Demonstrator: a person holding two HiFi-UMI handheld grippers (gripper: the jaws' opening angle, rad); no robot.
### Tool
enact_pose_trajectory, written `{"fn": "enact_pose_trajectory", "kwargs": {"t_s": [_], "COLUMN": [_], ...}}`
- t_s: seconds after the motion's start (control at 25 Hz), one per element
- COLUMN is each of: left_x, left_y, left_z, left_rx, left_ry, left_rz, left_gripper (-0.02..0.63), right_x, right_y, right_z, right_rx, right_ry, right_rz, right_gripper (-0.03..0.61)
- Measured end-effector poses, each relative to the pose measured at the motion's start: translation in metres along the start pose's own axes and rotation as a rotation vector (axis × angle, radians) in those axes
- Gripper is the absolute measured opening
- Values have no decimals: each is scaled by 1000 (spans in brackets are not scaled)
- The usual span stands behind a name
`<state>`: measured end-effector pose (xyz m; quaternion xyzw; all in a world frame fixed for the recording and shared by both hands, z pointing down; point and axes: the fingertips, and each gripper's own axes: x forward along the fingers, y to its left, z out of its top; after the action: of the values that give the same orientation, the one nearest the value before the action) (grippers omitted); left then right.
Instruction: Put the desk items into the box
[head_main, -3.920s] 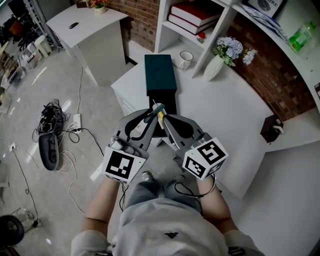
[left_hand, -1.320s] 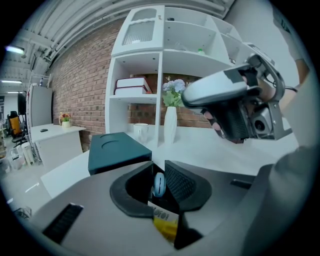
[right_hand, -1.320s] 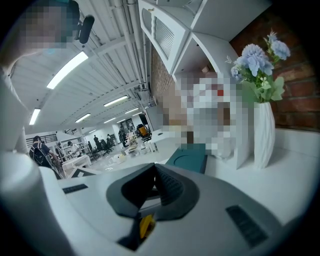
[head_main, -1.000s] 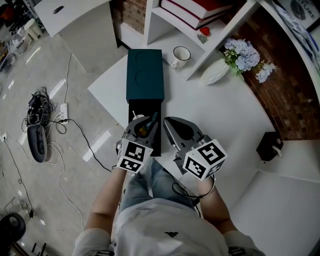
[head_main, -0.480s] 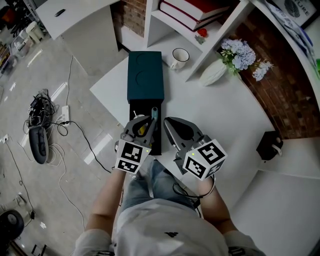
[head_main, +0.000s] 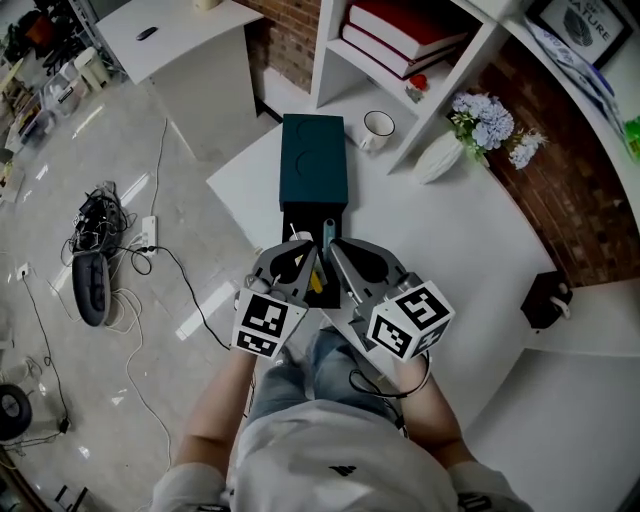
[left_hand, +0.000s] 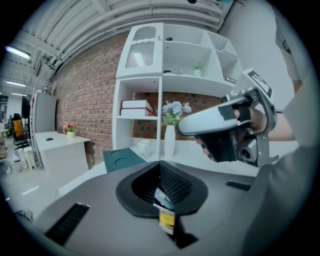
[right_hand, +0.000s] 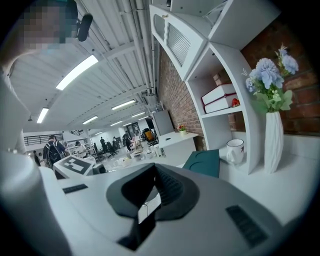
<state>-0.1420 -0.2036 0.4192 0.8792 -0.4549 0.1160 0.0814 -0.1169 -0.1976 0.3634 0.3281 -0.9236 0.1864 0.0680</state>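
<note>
Your left gripper (left_hand: 163, 199) is clamped on a slim yellow-and-teal desk item (left_hand: 166, 220), beside the open dark teal rectangular box (head_main: 314, 160). Your right gripper (right_hand: 148, 204) has its jaws together, holding nothing.

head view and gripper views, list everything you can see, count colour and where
desk: 1, white, centre
box: 1, dark teal, black open end, on the desk
shelf unit: 1, white, behind the desk
books: at least 2, red, on the shelf unit
mug: 1, white, behind the box
vase: 1, white, pale blue flowers, right of the mug
small black object: 1, desk's right edge
cables: a tangle, black, floor at left
side desk: 1, white, upper left
pen: 1, teal and yellow, above the box's open end
left gripper: shut on the pen
right gripper: shut, nothing visibly held
</note>
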Motion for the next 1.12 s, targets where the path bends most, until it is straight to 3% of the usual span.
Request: {"fn": "enact_pose_trajectory", "kwargs": {"t_s": [0.68,1.12], "left_x": [-117,-146], "left_y": [19,20], "left_z": [65,69], "left_rx": [-9,-2], "left_ry": [-204,-241], "left_rz": [58,36], "left_gripper": [12,11], "right_x": [21,11], "right_y": [81,107], "right_z": [2,6], "right_rx": [-62,-94], "right_ry": [-32,-61], "right_rz": [67,37], "right_gripper": [9,9]}}
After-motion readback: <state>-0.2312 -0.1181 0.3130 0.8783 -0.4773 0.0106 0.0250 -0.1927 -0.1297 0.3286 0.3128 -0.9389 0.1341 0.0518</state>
